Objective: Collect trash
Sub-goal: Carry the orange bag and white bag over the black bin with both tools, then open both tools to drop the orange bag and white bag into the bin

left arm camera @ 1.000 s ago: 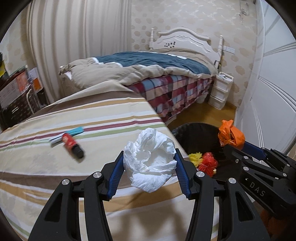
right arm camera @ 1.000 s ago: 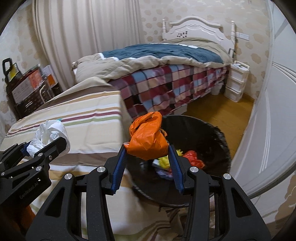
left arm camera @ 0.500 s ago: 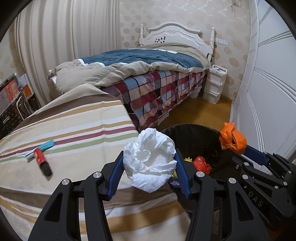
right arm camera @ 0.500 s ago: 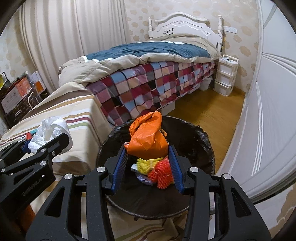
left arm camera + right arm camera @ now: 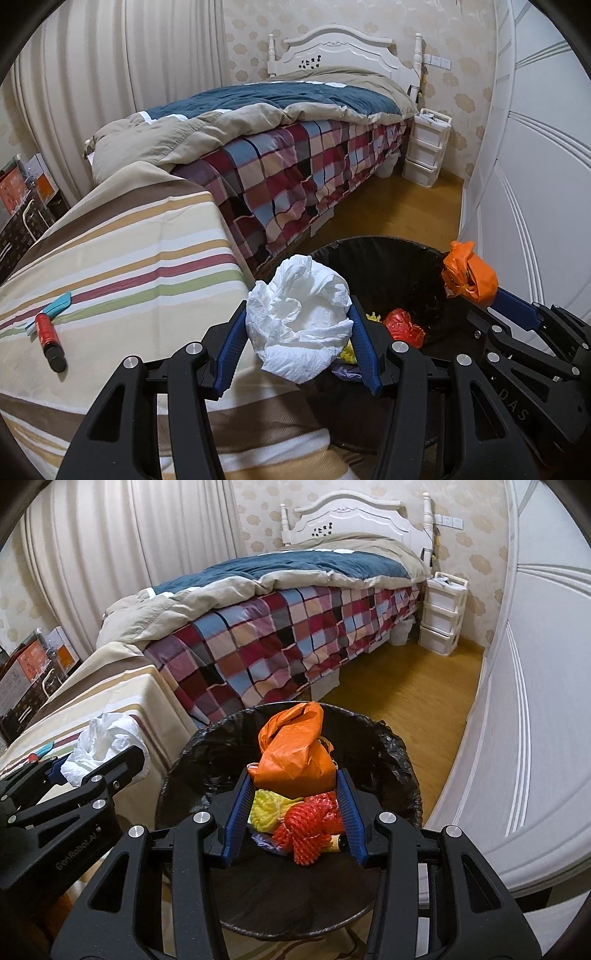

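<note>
My left gripper (image 5: 297, 325) is shut on a crumpled white tissue wad (image 5: 299, 321), held over the near left rim of the black-lined trash bin (image 5: 388, 258). My right gripper (image 5: 293, 794) is shut on an orange plastic bag (image 5: 295, 753), hanging above the middle of the bin (image 5: 391, 746). Inside the bin lie a yellow net (image 5: 266, 805), a red net (image 5: 310, 819) and other scraps. From the right wrist view the tissue wad (image 5: 103, 746) shows at the left; the orange bag (image 5: 469, 273) appears at the right of the left wrist view.
A striped cloth surface (image 5: 122, 258) lies left of the bin, with a red-and-black tube (image 5: 50, 339) and a teal item (image 5: 57, 304) on it. Behind stands a bed with a plaid cover (image 5: 295, 162). White drawers (image 5: 424, 151) and a white wardrobe (image 5: 535, 184) stand on the right.
Both grippers moved right and down from over the striped surface to over the bin, each still holding its load. The red tube slid toward the left of the left wrist view.
</note>
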{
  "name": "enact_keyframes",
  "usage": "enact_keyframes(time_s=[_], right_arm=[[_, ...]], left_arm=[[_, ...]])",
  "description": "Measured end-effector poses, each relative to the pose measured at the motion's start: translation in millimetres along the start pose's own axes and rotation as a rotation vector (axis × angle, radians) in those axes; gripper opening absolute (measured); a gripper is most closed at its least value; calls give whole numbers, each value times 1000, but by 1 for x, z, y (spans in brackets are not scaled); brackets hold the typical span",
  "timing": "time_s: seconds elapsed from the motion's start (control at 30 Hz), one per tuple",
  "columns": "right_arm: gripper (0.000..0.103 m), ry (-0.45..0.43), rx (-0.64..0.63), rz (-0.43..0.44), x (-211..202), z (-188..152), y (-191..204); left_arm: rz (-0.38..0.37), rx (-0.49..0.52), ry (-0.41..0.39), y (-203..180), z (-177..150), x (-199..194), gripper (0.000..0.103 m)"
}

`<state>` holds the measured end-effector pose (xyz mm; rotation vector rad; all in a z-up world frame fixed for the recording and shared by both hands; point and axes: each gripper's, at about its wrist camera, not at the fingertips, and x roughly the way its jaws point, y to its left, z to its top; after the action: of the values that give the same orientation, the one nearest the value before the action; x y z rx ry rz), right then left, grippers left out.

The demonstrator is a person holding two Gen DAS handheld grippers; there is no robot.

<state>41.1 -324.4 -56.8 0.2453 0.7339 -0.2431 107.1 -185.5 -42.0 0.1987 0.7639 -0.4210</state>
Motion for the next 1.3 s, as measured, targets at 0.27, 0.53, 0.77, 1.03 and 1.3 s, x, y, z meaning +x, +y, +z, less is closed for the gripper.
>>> enact_keyframes(time_s=[0.27,0.53,0.77,1.03,1.3], right_arm=[[45,22,13,-7,11,1,-9],[59,26,27,-23,12,0,-18],[77,21,39,-39,5,-3,-25],[83,19,47,-40,3,-5,-28],[94,-1,59,-103,-6,-8,-26]], left_arm=[[2,13,27,-6,3,8,57],[20,15,18,-8,3,5,76],[35,29,12,-9,1,2,81],[41,10,5,-6,1,1,82],[42,3,1,0,-1,-4,83]])
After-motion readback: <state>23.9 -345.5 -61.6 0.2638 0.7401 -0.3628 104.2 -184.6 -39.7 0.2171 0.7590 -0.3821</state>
